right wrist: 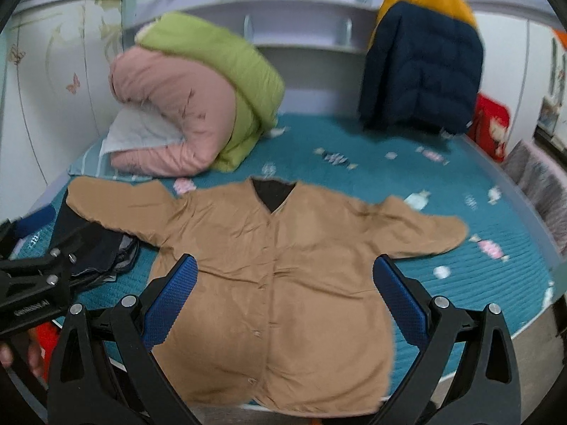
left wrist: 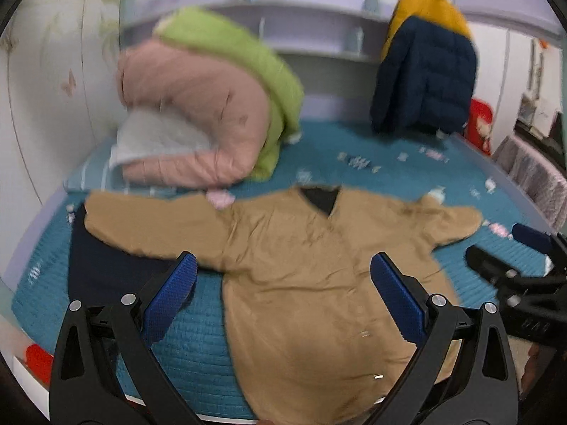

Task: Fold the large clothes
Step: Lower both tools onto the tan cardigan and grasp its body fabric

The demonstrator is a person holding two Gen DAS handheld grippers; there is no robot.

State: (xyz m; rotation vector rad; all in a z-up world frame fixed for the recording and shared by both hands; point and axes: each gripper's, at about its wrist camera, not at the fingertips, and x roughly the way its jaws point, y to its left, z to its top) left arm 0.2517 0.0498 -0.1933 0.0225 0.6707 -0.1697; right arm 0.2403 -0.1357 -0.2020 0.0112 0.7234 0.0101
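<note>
Right wrist view shows our right gripper (right wrist: pixel 285 276) and left gripper (left wrist: pixel 283 276) both spread wide, holding nothing, above the tan coat (right wrist: pixel 269 269) spread flat at the bed's (right wrist: pixel 460 283) near edge; we might drag its overhanging hem off.

Left tongs (left wrist: pixel 283 272): jaws spread wide, blue pads facing each other, nothing between them.
Right tongs (right wrist: pixel 285 274): jaws equally wide apart, holding nothing.
Relative pose: side by side at a similar height, each visible at the edge of the other's view.
Hand (right wrist: pixel 21 354): fingers partly seen under the left tongs.
</note>
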